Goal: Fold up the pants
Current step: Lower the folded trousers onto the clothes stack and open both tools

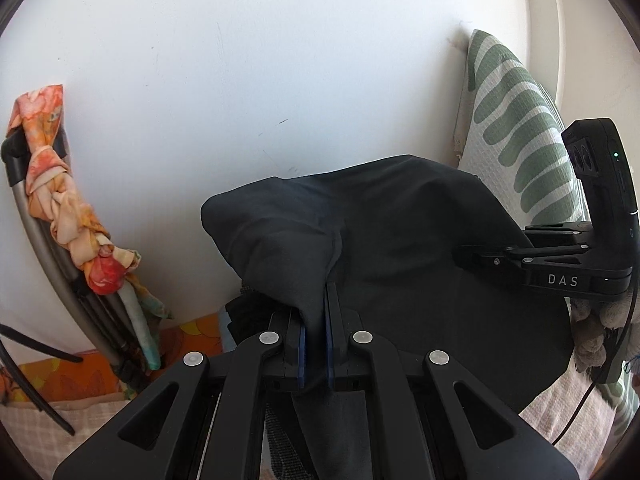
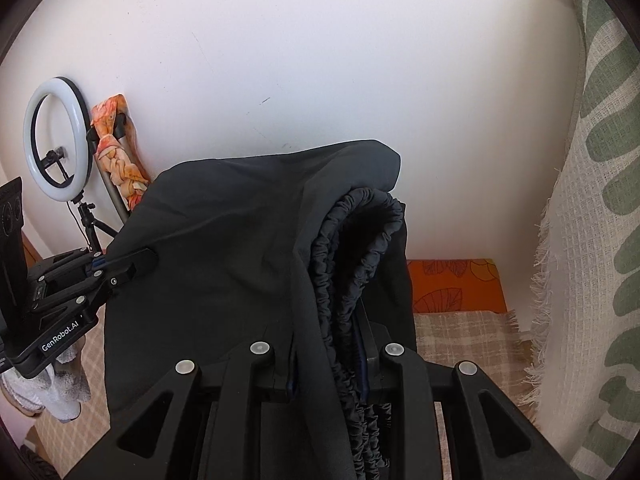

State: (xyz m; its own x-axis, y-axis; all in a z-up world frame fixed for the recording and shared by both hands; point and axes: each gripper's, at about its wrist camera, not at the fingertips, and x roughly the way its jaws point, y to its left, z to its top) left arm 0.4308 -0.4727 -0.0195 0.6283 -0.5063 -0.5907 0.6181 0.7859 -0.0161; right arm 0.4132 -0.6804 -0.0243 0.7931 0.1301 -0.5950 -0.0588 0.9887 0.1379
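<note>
Two grippers, left (image 1: 316,300) and right (image 2: 328,344), hold pants (image 1: 400,240) aloft before wall: left fingers pinched on hem, right fingers clamped on bunched waistband. Mid-fold carry; next, lower onto bed, align edges.

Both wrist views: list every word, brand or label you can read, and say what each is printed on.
"DAS": white letters on the side of the right gripper, seen in the left wrist view.
"GenRobot.AI": white label on the side of the left gripper, seen in the right wrist view.
No print is readable on the black pants, the ring light or the leaf-patterned fabric.
</note>
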